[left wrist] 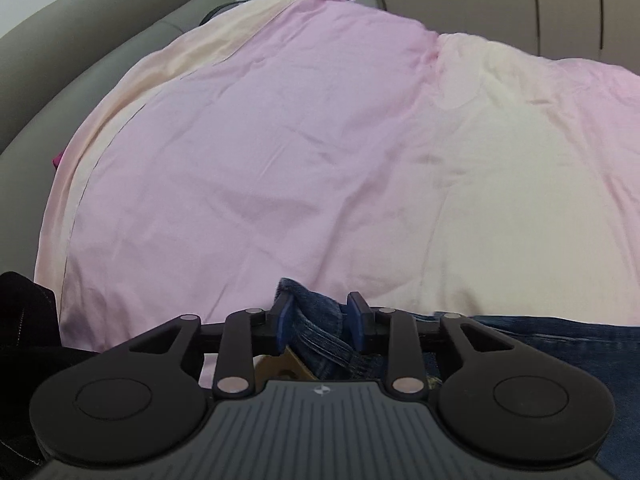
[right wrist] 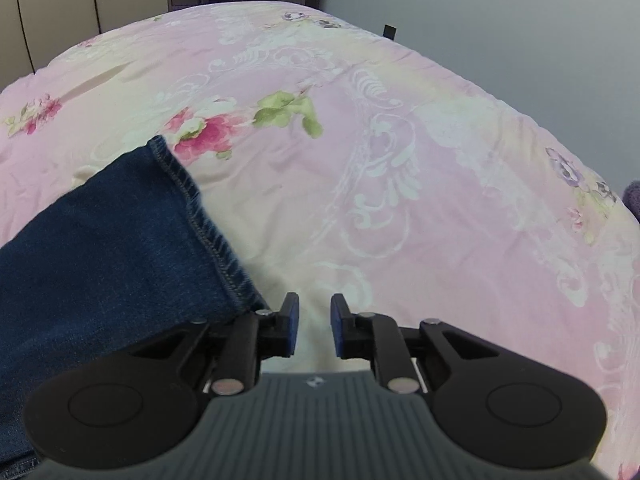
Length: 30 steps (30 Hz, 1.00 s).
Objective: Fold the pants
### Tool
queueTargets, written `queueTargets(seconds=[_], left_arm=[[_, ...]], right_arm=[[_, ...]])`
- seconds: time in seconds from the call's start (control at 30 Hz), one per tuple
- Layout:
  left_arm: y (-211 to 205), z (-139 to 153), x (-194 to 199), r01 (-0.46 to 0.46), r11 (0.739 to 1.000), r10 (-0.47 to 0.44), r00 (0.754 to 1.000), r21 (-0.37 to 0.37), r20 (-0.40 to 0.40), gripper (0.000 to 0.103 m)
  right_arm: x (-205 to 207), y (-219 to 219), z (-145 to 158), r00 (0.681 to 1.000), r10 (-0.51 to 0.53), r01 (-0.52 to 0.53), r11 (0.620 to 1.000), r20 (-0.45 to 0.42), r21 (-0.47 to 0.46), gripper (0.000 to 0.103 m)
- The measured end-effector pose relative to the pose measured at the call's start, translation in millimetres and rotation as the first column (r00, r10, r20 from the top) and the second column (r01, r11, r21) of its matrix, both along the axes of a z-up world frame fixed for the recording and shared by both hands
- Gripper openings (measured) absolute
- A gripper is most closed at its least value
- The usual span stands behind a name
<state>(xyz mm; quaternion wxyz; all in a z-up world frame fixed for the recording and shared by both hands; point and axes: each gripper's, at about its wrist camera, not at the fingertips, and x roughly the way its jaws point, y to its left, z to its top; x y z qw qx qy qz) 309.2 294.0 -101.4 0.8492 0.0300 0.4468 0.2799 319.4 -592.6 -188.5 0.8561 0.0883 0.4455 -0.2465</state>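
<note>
Left wrist: left tool (left wrist: 316,322) w/ jeans waistband (left wrist: 316,320) between jaws; pink sheet (left wrist: 280,140) beyond.

my left hand-held gripper (left wrist: 318,320) and right hand-held gripper (right wrist: 314,322) look alike: black linkage arms, silver rivets, blue pads, ribbed grey housing, small white logo.

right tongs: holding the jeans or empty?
Empty. The right tongs stand apart over bare floral bedspread; the blue denim jeans' hem lies beside them.

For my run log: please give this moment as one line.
left claw: denim between pads | right claw: empty, beside jeans hem | bedcover: flat
</note>
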Motion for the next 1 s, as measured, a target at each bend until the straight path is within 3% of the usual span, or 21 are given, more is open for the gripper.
queueTargets(seconds=[0.1,0.27,0.43,0.53,0.6,0.67,0.77,0.83,1.0], left_arm=[[-36,19,-13,0.135,0.99,-0.135,0.991,-0.032,-0.004,0.037],[-101,39,-45,0.328,0.94,-0.332,0.942,-0.091,-0.038,0.037],[-149,31,-82,0.433,0.879,-0.459,0.882,-0.199,-0.104,0.037],[-169,8,-98,0.438,0.857,-0.486,0.862,-0.272,-0.146,0.033],[-179,-12,-106,0.432,0.845,-0.505,0.84,-0.316,-0.201,0.016],[-186,-37,-109,0.387,0.857,-0.485,0.829,-0.34,-0.279,0.004],[-183,-77,-106,0.264,0.879,-0.43,0.799,-0.398,-0.42,0.0],[-189,-93,-105,0.266,0.889,-0.432,0.758,-0.373,-0.489,0.0],[-181,-100,-96,0.229,0.889,-0.423,0.744,-0.396,-0.518,0.0]], right_arm=[[-14,-2,17,0.996,0.029,-0.035,0.997,0.088,0.064,0.013],[-19,14,29,0.979,0.096,-0.129,0.976,0.182,0.174,0.015],[-13,54,18,0.958,0.208,-0.24,0.958,0.195,0.159,0.015],[-10,82,10,0.939,0.286,-0.312,0.943,0.192,0.12,0.015],[-6,97,2,0.933,0.32,-0.336,0.938,0.163,0.085,0.015],[0,106,-9,0.938,0.333,-0.339,0.939,0.098,0.056,0.015],[0,111,-17,0.933,0.352,-0.355,0.934,0.074,0.027,0.015],[2,111,-21,0.925,0.378,-0.379,0.926,0.046,0.008,0.015],[4,112,-30,0.885,0.459,-0.463,0.886,-0.082,-0.041,0.011]])
